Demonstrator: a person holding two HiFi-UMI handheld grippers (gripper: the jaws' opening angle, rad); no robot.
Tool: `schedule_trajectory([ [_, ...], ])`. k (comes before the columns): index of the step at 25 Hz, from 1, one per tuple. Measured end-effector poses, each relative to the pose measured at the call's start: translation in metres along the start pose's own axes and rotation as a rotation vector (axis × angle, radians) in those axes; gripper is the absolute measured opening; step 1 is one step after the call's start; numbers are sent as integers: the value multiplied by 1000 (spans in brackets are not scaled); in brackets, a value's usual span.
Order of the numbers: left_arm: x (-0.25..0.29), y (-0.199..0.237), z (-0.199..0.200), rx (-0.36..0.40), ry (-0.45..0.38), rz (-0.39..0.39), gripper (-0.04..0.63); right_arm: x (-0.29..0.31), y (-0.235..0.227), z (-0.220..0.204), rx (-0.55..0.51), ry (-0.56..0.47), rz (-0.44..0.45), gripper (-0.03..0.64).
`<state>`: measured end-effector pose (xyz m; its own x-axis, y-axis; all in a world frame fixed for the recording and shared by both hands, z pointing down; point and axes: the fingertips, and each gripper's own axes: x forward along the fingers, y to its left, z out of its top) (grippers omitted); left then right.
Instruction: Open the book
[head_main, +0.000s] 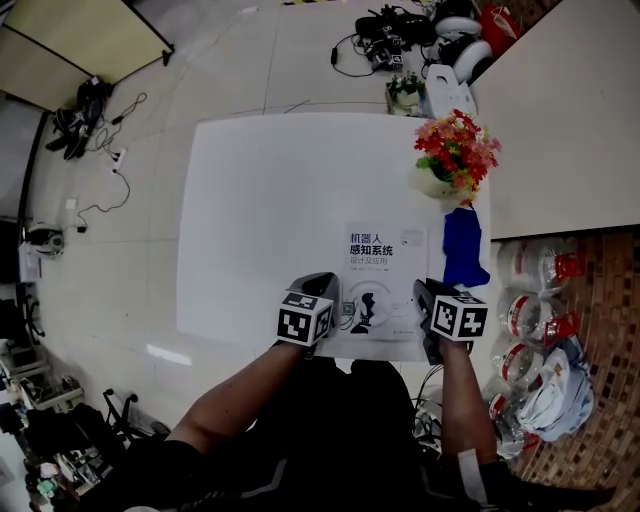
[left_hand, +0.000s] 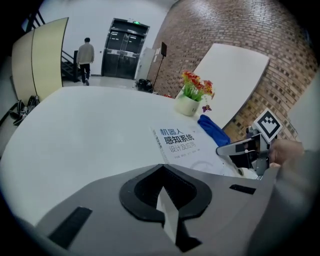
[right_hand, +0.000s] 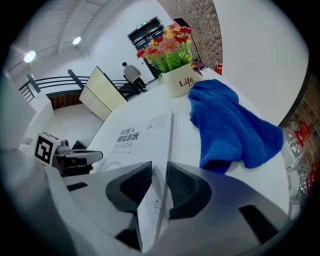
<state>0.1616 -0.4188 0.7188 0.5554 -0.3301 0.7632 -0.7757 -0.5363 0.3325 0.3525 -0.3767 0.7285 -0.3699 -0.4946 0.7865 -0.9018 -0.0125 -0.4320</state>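
Observation:
A white book (head_main: 385, 270) with dark Chinese print lies shut and flat near the front edge of the white table (head_main: 260, 220). My left gripper (head_main: 325, 290) is at the book's near left corner. In the left gripper view its jaws (left_hand: 162, 170) are together, with only a white sliver in the slit, and the book (left_hand: 182, 142) lies just ahead and to the right. My right gripper (head_main: 428, 295) is at the near right corner. Its jaws (right_hand: 157, 167) stand slightly apart, and the right edge of the book (right_hand: 135, 137) runs between them.
A blue cloth (head_main: 462, 245) lies just right of the book, and a white pot of red and yellow flowers (head_main: 455, 150) stands behind it. A second white table (head_main: 570, 110) is at the far right. Plastic bags (head_main: 540, 330) and cables (head_main: 390, 45) are on the floor.

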Motion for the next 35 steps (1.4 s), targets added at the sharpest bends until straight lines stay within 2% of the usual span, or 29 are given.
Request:
schedule_trajectory([
  [7,-5,-6,1,14,-15,-8,-5,-3,0,2,-8,-21,-82,67],
  [12,-11,-7,2,25,-37,-1,-4,-6,-1,4,10,-34,-109,38],
  [17,-23,-2,8,36,-61,20,-5,-11,2,6,-44,-56,-170,27],
  [23,-56,9,40,62,-140,58,-5,-21,9,8,0,-85,-131,18],
  [29,-94,15,55,45,-218,67,-5,-44,29,23,25,-114,-80,11],
  [35,-126,32,61,53,-276,10,-5,-51,48,24,-59,-109,-207,9],
])
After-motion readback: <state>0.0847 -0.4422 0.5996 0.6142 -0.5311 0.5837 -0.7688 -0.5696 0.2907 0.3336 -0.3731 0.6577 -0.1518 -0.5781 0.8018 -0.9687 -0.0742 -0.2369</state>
